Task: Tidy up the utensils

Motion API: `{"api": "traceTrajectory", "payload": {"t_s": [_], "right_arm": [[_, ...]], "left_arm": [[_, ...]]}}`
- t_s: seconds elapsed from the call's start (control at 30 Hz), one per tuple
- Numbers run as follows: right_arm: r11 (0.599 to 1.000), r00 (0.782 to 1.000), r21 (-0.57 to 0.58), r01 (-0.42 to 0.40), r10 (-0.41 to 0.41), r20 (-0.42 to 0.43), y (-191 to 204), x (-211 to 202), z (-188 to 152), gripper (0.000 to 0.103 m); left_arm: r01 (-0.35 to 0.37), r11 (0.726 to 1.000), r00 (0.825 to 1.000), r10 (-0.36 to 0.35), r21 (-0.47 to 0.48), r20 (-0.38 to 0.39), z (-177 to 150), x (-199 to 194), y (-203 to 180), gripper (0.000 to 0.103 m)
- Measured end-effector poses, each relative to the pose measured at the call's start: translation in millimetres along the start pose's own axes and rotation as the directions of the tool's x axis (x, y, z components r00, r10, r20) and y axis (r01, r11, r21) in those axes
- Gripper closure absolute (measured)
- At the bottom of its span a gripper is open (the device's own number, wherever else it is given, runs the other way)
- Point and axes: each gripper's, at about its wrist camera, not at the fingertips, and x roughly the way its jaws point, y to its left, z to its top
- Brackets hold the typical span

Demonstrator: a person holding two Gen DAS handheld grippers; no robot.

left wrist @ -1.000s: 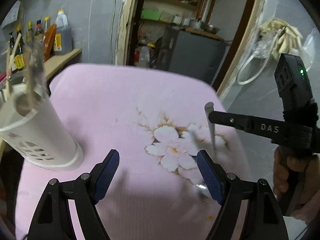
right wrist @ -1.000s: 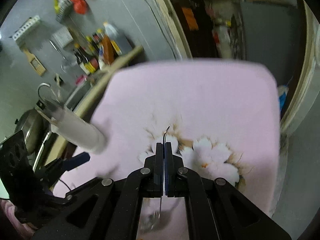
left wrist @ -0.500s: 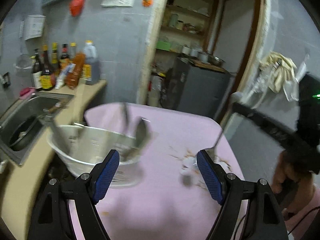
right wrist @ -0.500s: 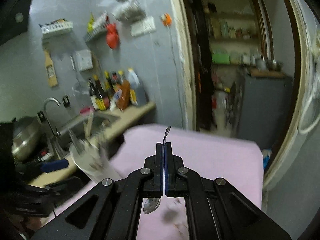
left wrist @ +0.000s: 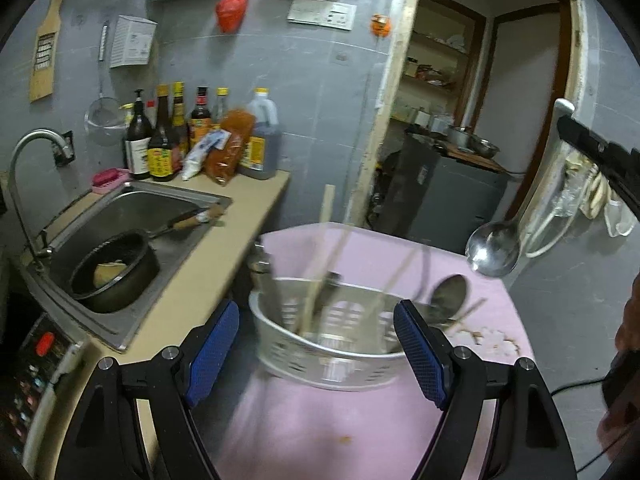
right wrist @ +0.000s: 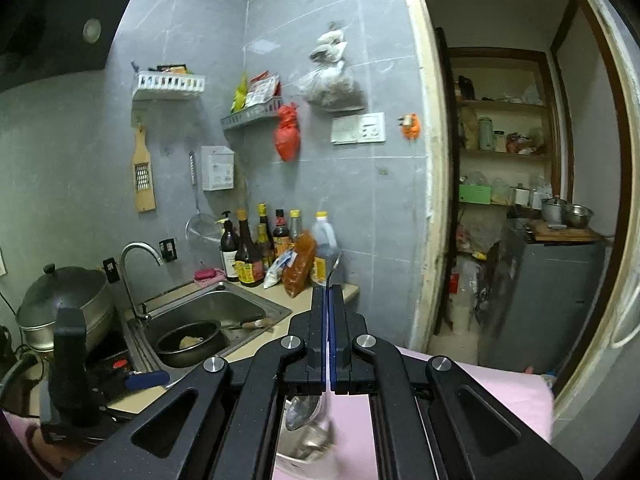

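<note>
Right gripper (right wrist: 328,344), fingers clamped on a shiny steel spoon (left wrist: 494,246), hangs upper right of the part-filled white perforated plastic holder (left wrist: 324,354); left gripper (left wrist: 316,352), fingers apart, flanks it, spoon undeposited.

Utensil holder (left wrist: 328,344) & its utensils (left wrist: 320,264) motion-blurred; contents unclear.
</note>
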Motion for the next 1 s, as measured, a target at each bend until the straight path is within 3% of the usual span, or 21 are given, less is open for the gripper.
{"api": "traceTrajectory", "payload": {"t_s": [0.23,0.5,0.57,0.7,0.87,1.0], "right_arm": [[1.0,0.998,-0.013,0.028,-0.029,-0.057,34.3,50.1,-59.9,0.102],[0.997,0.982,-0.03,0.064,-0.069,-0.177,48.0,71.5,-98.8,0.102],[0.997,0.977,-0.006,0.071,-0.071,-0.203,46.0,69.7,-102.5,0.101],[0.996,0.975,0.057,0.075,-0.061,-0.213,38.5,56.6,-105.3,0.088],[0.988,0.981,0.122,0.091,-0.067,-0.183,28.2,28.8,-103.7,0.086],[0.974,0.984,0.183,0.132,-0.107,-0.141,16.5,-7.3,-103.3,0.068]], "left_arm": [[-0.049,0.999,0.999,0.049,-0.009,0.023,10.7,1.8,37.8,0.025],[-0.036,0.999,0.999,0.036,-0.002,0.026,12.1,0.1,54.2,0.024],[-0.023,1.0,0.999,0.022,0.008,0.025,12.4,-0.1,54.6,0.024],[0.012,1.0,0.999,-0.012,0.007,0.04,12.3,-5.0,53.4,0.023],[0.053,0.998,0.997,-0.054,0.016,0.058,7.8,-14.4,46.2,0.022],[0.1,0.995,0.99,-0.101,0.013,0.097,-1.6,-33.9,34.1,0.017]]}}
